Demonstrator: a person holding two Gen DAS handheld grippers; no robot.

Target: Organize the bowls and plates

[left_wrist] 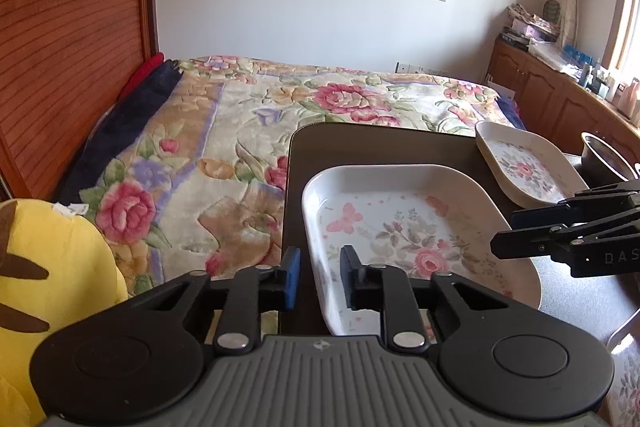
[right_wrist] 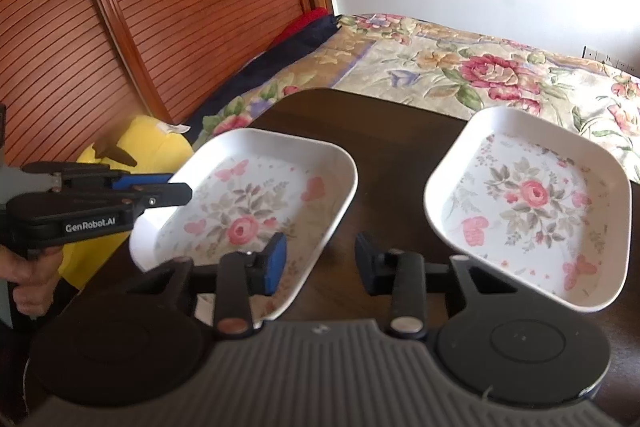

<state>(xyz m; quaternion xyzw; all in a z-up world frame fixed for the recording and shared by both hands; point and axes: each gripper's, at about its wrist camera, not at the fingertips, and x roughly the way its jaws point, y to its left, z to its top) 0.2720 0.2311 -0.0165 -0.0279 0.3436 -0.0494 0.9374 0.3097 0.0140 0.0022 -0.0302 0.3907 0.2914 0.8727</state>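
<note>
**A:** Where do the two dishes sit?

**B:** Both are on the dark table [right_wrist: 392,147] that stands against the flowered bedspread [right_wrist: 460,67]. The near plate [right_wrist: 256,203] is a white, rounded-rectangle dish with a rose and butterflies printed inside; the second plate [right_wrist: 532,203], same pattern, lies to its right with a strip of bare table between them. They are apart, not touching.

**A:** Which way do they run?

**B:** In the right wrist view the near plate's long axis goes from the near left corner toward the far right, and the second plate's from the far left toward the near right — so their far ends lean toward each other. Both lie flat, open side up.

**A:** And the grippers?

**B:** The left gripper [left_wrist: 319,277] has its jaws apart, one blue pad outside the near plate's left rim and the other over the plate's inside; nothing is clamped. Whether a pad touches the rim I cannot tell. The right gripper [right_wrist: 320,261] is also spread wide, holding nothing, its left finger over the near plate's right edge and its right finger above bare table — the gap between the dishes lies ahead of it.

**A:** Anything else on the table?

**B:** A metal bowl [left_wrist: 606,157] shows at the far right in the left wrist view, beyond the second plate [left_wrist: 524,167]. A yellow plush toy [right_wrist: 152,147] sits left of the table, and a hand [right_wrist: 30,279] grips the left gripper's handle.
</note>
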